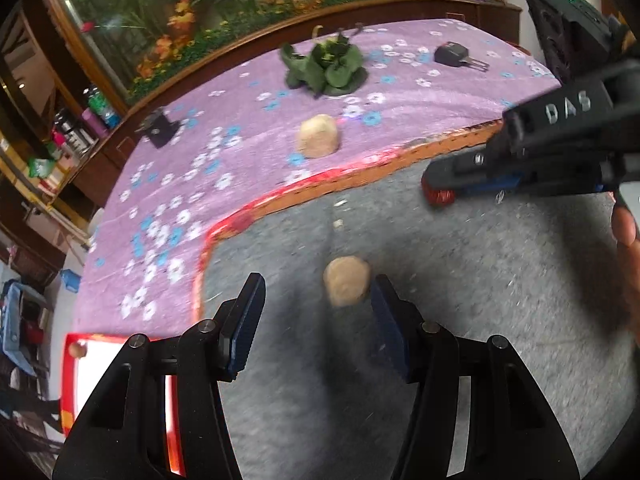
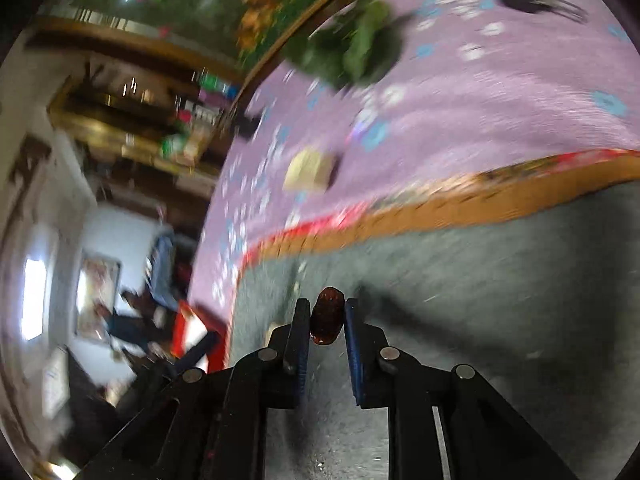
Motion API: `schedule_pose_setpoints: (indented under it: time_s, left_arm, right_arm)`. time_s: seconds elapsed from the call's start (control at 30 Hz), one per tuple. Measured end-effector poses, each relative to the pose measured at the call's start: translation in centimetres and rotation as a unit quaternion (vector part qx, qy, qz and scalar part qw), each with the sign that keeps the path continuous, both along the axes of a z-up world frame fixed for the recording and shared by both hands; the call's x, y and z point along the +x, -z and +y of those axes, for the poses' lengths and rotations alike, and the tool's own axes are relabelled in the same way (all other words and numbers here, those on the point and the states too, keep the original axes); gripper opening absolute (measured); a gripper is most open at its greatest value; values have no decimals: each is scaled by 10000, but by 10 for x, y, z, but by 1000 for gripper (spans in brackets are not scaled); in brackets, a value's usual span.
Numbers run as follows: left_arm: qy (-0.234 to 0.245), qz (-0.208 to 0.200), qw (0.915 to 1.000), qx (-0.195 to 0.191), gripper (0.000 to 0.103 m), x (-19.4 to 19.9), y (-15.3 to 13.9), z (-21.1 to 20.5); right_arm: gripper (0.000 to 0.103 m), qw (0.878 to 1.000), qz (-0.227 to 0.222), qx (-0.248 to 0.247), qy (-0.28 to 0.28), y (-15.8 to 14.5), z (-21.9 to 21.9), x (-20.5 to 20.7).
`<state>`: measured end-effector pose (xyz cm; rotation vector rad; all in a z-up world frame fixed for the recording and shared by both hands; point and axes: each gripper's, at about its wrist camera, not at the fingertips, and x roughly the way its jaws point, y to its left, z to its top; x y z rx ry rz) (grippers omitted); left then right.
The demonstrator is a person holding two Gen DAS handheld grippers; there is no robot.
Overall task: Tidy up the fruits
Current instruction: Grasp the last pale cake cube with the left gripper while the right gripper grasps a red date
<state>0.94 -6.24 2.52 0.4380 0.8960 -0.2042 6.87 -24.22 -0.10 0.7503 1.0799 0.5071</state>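
Set on the grey mat point(image 1: 440, 300) over the purple surface point(image 1: 248, 128), the tan fruit point(image 1: 346, 286) lies just ahead of the left tongs point(image 1: 318, 308), beside the inner finger. To do this well, I would centre it between the fingers before squeezing. Those tongs stand spread, holding nothing. The right tongs point(image 2: 328, 320) are pressed on a small dark red fruit point(image 2: 328, 316).

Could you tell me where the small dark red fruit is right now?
The red fruit is pinched in the right tongs, above the grey mat.
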Motion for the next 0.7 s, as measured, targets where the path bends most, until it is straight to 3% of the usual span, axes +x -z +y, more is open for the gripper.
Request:
schedule_pose_setpoints:
  time_s: [0.17,0.3,0.4,0.7]
  left_arm:
    - [53,279,9996,-43,46,14,17,-11]
    - [-21,346,9985,-433,31,21,18,-7]
    - [-48,237,9988,-421,25,20,19,-7]
    - [-337,-140,9952,-904,25,-4,0,16]
  right_arm:
    - [17,9998,87,-40,169,4,-8,1]
    - [17,9998,112,-92,95,4,1,1]
    - [17,9999,83,-80,67,2,2,1]
    - [17,9990,-410,-27,162,-15,3,-9]
